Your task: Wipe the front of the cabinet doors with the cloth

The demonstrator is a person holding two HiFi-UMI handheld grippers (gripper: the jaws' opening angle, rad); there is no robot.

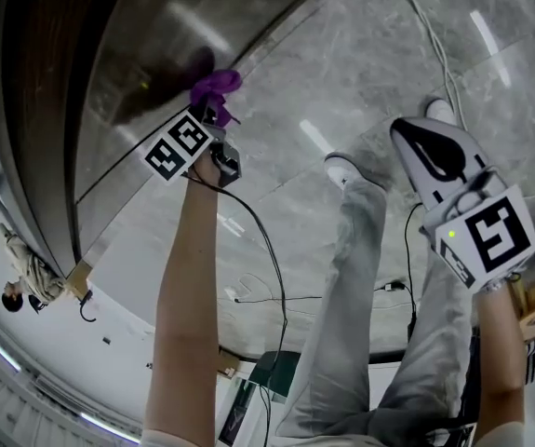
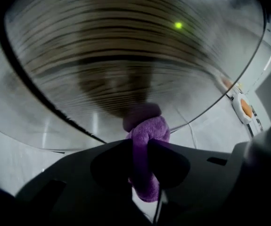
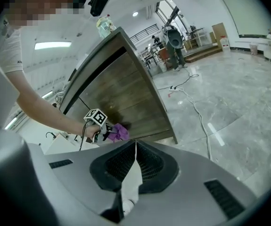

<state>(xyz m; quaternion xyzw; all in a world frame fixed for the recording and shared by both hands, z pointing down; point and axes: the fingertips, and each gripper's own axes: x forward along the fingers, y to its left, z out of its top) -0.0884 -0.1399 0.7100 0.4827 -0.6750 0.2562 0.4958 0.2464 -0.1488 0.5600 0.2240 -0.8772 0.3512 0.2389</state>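
Left gripper clamps a purple cloth. From the head view, the left arm is stretched straight out, and the cloth's bunched end meets the cabinet door. Right gripper hangs well apart over the floor, beside the person's trouser legs, held near the body.

Only the left gripper view shows the grip itself. Both jaws are closed on a fold of cloth, and its tip is against the blurred wood-grain door.

Only the right gripper view shows that gripper's jaws shut together with nothing between them. It also shows the whole cabinet from the side, with the cloth low on the door front.
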